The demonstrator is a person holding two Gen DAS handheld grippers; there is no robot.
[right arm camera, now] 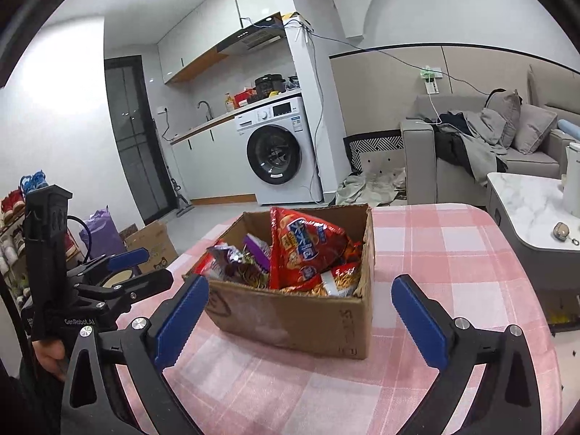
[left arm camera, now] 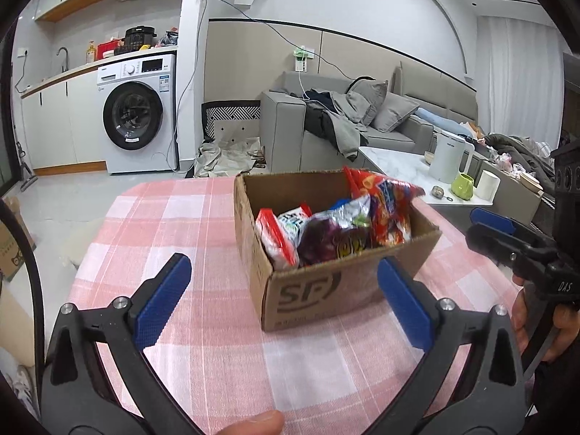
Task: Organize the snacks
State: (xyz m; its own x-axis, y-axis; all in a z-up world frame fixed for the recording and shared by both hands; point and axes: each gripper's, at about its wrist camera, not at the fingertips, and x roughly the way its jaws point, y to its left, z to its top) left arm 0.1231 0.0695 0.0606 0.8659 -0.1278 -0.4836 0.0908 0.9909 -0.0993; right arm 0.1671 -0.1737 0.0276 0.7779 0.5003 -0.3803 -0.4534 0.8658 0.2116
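An open cardboard box (left arm camera: 304, 290) marked SF stands on the pink checked tablecloth (left arm camera: 163, 224). It holds several snack bags: a big red bag (left arm camera: 388, 210), a purple and silver bag (left arm camera: 326, 235) and a red and white pack (left arm camera: 275, 235). My left gripper (left arm camera: 284, 272) is open and empty, just before the box's near corner. My right gripper (right arm camera: 301, 291) is open and empty, on the box's other side; the box (right arm camera: 297, 322) and the red bag (right arm camera: 304, 250) fill its view. Each gripper shows in the other's view: the right one (left arm camera: 489, 224), the left one (right arm camera: 134, 268).
A white coffee table (left arm camera: 398, 170) with a kettle (left arm camera: 447, 159), green cup and paper roll stands right of the table. A grey sofa (left arm camera: 326, 123) and washing machine (left arm camera: 141, 116) lie beyond. A cardboard box (right arm camera: 152, 243) and shoe rack (right arm camera: 14, 224) stand on the floor at left.
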